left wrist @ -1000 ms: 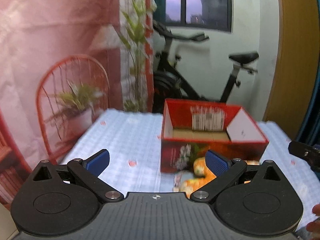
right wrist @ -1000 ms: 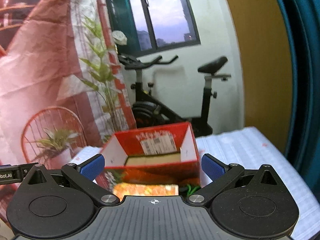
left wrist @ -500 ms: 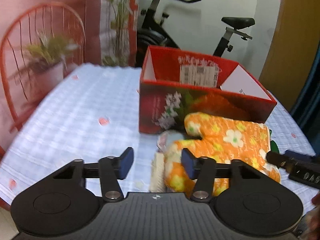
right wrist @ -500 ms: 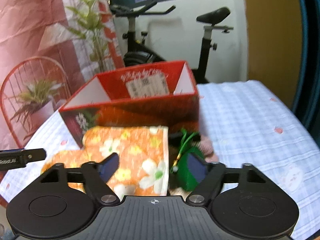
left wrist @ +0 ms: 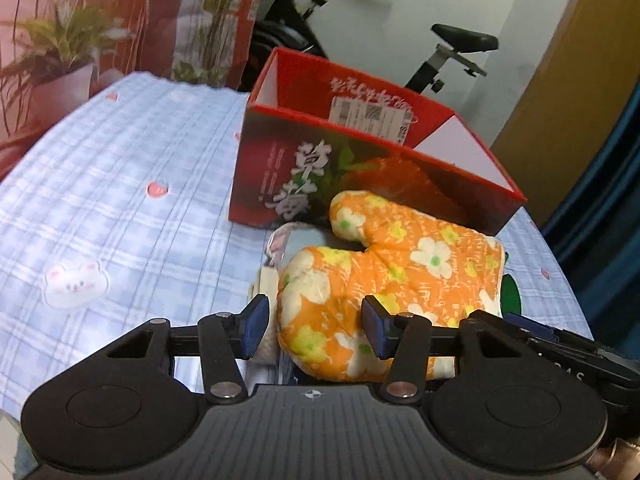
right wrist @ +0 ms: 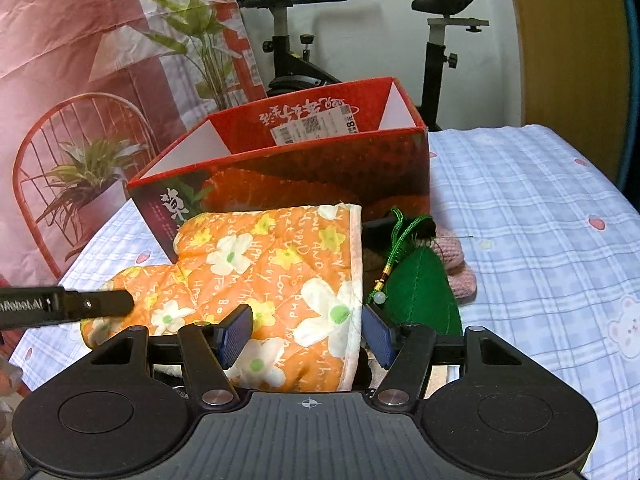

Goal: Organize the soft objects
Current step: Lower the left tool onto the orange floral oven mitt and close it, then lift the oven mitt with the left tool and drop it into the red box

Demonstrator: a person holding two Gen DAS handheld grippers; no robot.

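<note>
**Two grippers reach for the flowery oven mitt**

The orange oven mitt (left wrist: 400, 264) lies on the checked tablecloth (left wrist: 120, 200), just in front of the red box (left wrist: 360, 148). The box is open on top, so it is likely where the soft things go.

The left gripper (left wrist: 312, 330) has its fingers spread around the mitt's rounded end, not squeezing yet. The right gripper (right wrist: 306, 334) has its fingers spread around the mitt's cuff end. Holding both ends would probably keep the floppy mitt from sagging.

A green felt pouch (right wrist: 420, 292) and a pink knitted thing (right wrist: 456, 264) sit beside the mitt, also in front of the box.

A second ago both grippers were higher, with fingers spread wider. Now they are low, at the mitt.
</note>
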